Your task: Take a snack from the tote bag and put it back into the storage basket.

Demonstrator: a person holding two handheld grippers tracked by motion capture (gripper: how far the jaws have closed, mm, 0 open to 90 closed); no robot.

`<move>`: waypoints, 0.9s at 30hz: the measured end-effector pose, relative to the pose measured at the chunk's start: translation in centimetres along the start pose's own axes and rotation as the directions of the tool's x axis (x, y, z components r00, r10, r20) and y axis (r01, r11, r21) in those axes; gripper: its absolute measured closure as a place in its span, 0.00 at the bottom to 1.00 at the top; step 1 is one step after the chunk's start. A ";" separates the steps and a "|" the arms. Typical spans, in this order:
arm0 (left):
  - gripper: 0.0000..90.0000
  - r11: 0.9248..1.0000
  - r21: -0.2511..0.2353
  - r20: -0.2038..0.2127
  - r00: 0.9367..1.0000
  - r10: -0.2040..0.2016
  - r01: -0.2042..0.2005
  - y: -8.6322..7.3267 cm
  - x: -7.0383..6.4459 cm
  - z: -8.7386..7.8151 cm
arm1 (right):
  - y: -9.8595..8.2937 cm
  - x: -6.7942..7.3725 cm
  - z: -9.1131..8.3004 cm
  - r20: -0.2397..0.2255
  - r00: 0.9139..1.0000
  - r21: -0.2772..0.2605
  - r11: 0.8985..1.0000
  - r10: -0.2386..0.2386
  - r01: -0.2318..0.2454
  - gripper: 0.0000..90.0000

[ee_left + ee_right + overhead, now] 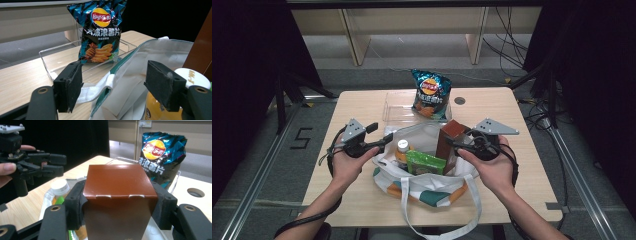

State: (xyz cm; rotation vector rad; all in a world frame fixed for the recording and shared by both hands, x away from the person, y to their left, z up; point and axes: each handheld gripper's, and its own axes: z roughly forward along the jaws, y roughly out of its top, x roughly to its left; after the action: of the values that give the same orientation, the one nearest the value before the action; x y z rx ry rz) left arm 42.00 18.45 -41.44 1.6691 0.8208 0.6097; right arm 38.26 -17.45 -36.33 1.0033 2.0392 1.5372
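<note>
A white tote bag (pixel 427 182) with green and orange trim lies open at the table's middle. It holds a white-capped bottle (pixel 402 149) and a green packet (pixel 426 162). My right gripper (pixel 458 145) is shut on a tall brown box (pixel 451 137), held upright over the bag's right side; in the right gripper view the box (pixel 117 187) sits squeezed between both pads of the right gripper (pixel 117 202). At the bag's left rim (pixel 130 62), my left gripper (pixel 384 140) stands open; in its own view the left gripper (pixel 113 85) has the fabric edge between its jaws, untouched.
A blue chips bag (pixel 431 94) stands in a clear plastic tray (pixel 397 107) at the table's back. A round cable hole (pixel 459 100) lies right of it. The bag's handles (pixel 472 210) hang over the front edge. Dark stands and cables flank the table.
</note>
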 end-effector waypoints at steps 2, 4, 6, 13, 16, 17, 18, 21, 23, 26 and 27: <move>0.32 1.000 -0.002 0.001 1.000 -0.003 0.003 0.0 0.0 0.0 | 0.2 -0.2 -0.1 0.013 1.000 -0.018 1.000 -0.008 0.008 0.44; 0.32 1.000 -0.002 0.001 1.000 -0.004 0.004 0.0 0.0 0.0 | 0.3 -0.1 -0.1 0.009 1.000 -0.015 1.000 0.008 -0.008 0.44; 0.32 1.000 -0.001 0.001 1.000 -0.001 0.001 0.0 0.0 0.0 | 0.4 -0.2 -0.1 0.013 1.000 -0.015 1.000 0.004 -0.003 0.44; 0.32 1.000 -0.013 0.007 1.000 -0.010 0.011 0.0 0.0 0.0 | 0.8 -0.3 -0.1 0.000 1.000 -0.006 1.000 0.028 -0.028 0.44; 0.32 1.000 -0.004 0.000 1.000 -0.002 0.002 0.1 0.0 -0.1 | 1.1 -0.3 -0.3 0.003 0.999 -0.011 0.999 0.037 -0.037 0.44; 0.32 1.000 -0.007 0.001 1.000 -0.003 0.003 0.1 0.0 -0.1 | 1.2 -0.4 -0.3 0.006 1.000 -0.011 1.000 0.028 -0.028 0.44; 0.32 1.000 -0.007 0.001 1.000 -0.003 0.003 0.1 0.0 -0.1 | 1.2 -0.4 -0.3 0.006 1.000 -0.011 1.000 0.028 -0.028 0.44; 0.32 1.000 -0.008 0.000 1.000 -0.002 0.002 0.1 0.0 -0.1 | 1.6 -0.5 -0.4 0.008 1.000 -0.024 0.999 0.028 -0.028 0.44; 0.32 1.000 -0.008 0.000 1.000 -0.003 0.003 0.1 0.0 -0.1 | 1.8 -0.5 -0.4 0.004 0.999 -0.024 0.999 0.036 -0.035 0.44; 0.32 1.000 -0.007 -0.001 1.000 0.004 -0.004 0.2 0.1 -0.1 | 2.0 -0.6 -0.4 0.000 0.999 -0.026 0.999 0.041 -0.041 0.44; 0.32 1.000 -0.009 -0.001 1.000 -0.002 0.002 0.2 0.0 -0.1 | 2.0 -0.7 -0.4 0.005 0.999 -0.029 0.999 0.032 -0.032 0.44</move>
State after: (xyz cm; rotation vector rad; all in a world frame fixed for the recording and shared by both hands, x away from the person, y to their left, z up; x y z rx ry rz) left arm 41.97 18.53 -41.27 1.6593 0.8192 0.6118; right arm 39.06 -17.94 -34.35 1.0323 2.0009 1.5742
